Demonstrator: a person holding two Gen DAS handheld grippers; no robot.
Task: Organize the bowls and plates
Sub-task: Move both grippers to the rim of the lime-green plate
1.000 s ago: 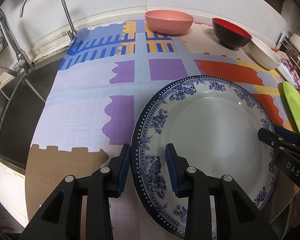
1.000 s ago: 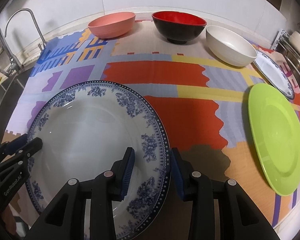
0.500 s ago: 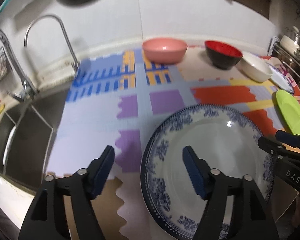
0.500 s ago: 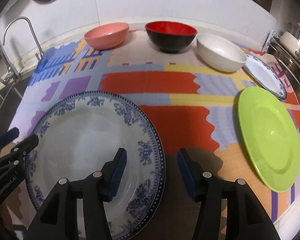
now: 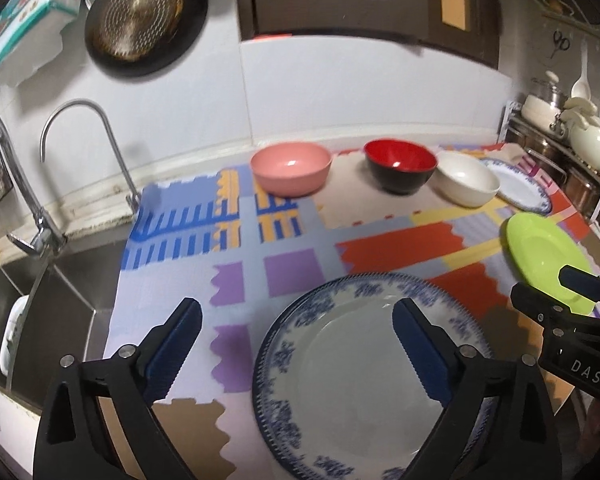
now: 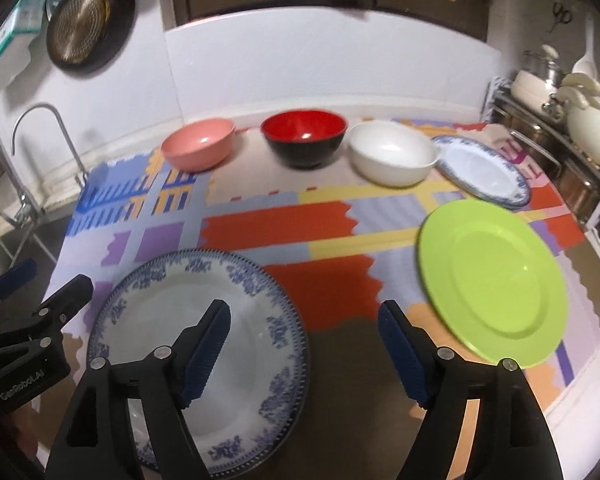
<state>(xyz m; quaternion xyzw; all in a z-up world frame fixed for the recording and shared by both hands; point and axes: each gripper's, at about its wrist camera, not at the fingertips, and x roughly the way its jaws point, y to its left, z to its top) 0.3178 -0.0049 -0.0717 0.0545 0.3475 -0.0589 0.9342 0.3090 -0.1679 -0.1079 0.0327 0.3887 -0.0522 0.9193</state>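
Large blue-and-white floral plate (image 5: 364, 364) flat on patterned mat (image 5: 236, 312), near front edge, round so no long axis. Lies below and between both tools. Left gripper (image 5: 296, 344) jaws just opened wide, straddling plate's left rim, nothing pinched. Right gripper (image 6: 304, 348) jaws also just opened, empty, above plate's right rim. Lime-green plate (image 6: 496, 288) just right of right gripper, so right hand nearer. Small blue-rimmed plate (image 6: 484, 172), white bowl (image 6: 392, 156), red-and-black bowl (image 6: 304, 136), pink bowl (image 6: 198, 148) along back wall.

Over on the left, a curved steel faucet (image 5: 80, 152) arches above the sink (image 5: 48, 320). A perforated round pan (image 5: 134, 20) hangs on the white wall, a boxed pack (image 5: 24, 16) beside it. The counter wears a colourful patterned mat (image 6: 260, 220) (purple, orange, blue). Far right, a rack (image 6: 540, 152) carries pots and a cream kettle (image 6: 592, 128).
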